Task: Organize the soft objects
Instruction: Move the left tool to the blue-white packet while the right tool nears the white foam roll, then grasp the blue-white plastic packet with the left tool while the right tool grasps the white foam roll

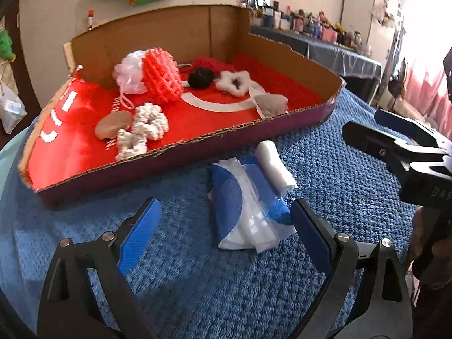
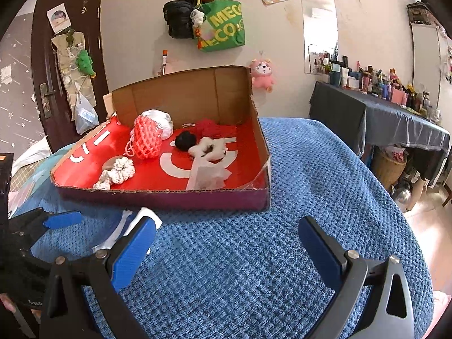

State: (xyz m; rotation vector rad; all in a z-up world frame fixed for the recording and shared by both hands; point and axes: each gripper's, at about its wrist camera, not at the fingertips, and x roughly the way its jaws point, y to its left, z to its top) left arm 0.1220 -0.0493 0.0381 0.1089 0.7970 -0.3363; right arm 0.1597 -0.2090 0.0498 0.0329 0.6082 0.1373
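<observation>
A blue-and-white soft bundle in clear wrap (image 1: 245,209) lies on the blue knitted blanket (image 1: 325,169), with a white roll (image 1: 275,166) beside it. My left gripper (image 1: 226,220) is open, its blue pads either side of the bundle, not touching it. A shallow cardboard box with a red floor (image 1: 197,147) holds a coral net sponge (image 1: 162,75), a white pouf (image 1: 130,70), a white knitted piece (image 1: 144,127), a black ball (image 1: 200,77) and a white fluffy ring (image 1: 236,82). My right gripper (image 2: 226,243) is open and empty over bare blanket, in front of the box (image 2: 197,197).
The right gripper shows at the right edge of the left wrist view (image 1: 395,147). A dark-clothed table with several bottles (image 2: 395,113) stands at the right. A brown door (image 2: 65,70) and hanging bags (image 2: 220,25) are behind the box.
</observation>
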